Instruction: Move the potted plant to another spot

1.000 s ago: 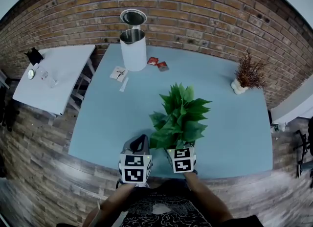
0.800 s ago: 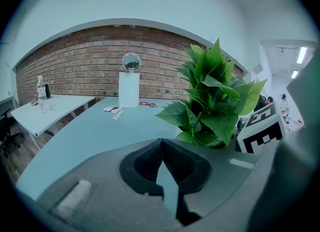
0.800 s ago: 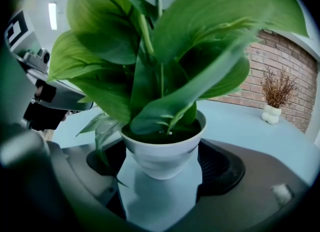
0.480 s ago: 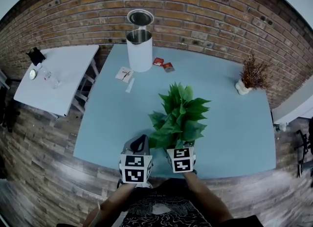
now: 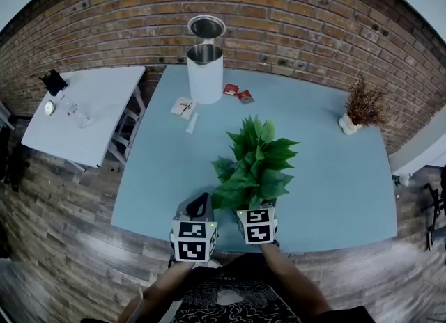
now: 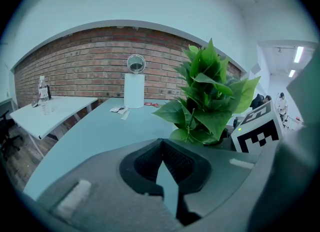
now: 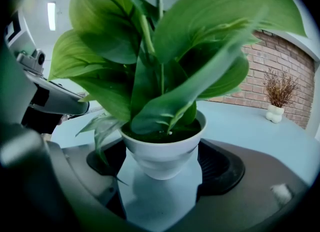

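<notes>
**Right tongs clenched on the pot, left tongs pinched shut on nothing**

The potted plant (image 7: 162, 148) sits between the jaws of the right tongs (image 7: 161, 163), gripped on its white sides below the rim, likely to spare the leaves. The left tongs (image 6: 161, 148) hang just to the left, probably to keep clear. Both are at the near edge of the table (image 5: 334, 175). Bare top opens ahead and right. The kettle (image 5: 205, 71) is far ahead-left and the dried sprig (image 5: 362, 106) far ahead-right.
</notes>
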Action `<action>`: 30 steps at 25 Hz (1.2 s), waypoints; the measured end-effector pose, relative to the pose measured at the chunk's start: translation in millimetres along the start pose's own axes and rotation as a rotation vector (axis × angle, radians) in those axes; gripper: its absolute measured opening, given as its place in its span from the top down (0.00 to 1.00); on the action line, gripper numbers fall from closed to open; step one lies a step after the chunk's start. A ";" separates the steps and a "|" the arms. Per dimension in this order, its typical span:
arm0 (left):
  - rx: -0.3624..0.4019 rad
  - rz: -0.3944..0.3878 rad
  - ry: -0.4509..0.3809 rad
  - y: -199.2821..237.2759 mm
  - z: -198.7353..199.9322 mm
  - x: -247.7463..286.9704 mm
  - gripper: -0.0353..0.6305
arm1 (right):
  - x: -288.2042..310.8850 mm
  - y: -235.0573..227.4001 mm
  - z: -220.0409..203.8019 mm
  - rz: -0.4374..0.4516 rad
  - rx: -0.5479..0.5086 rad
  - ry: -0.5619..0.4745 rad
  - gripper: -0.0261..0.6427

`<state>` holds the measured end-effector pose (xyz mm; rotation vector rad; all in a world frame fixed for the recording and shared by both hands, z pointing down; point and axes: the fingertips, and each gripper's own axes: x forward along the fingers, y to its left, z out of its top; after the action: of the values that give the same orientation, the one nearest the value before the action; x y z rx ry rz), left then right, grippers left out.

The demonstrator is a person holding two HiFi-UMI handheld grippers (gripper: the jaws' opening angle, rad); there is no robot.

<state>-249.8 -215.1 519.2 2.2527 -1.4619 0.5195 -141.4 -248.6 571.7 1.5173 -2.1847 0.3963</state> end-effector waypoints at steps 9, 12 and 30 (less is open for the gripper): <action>0.002 -0.010 0.002 11.4 -3.8 -8.4 0.95 | 3.7 12.9 3.5 -0.019 0.019 -0.002 0.29; 0.000 -0.020 0.006 10.1 -5.4 -10.7 0.95 | 0.5 13.7 5.9 -0.025 0.015 -0.001 0.29; -0.009 -0.029 0.019 -33.7 -15.1 -28.8 0.94 | -48.6 21.2 0.9 0.054 0.015 0.006 0.59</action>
<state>-231.3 -172.5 512.9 2.2523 -1.4180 0.5225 -147.1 -202.3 546.4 1.4657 -2.2267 0.4346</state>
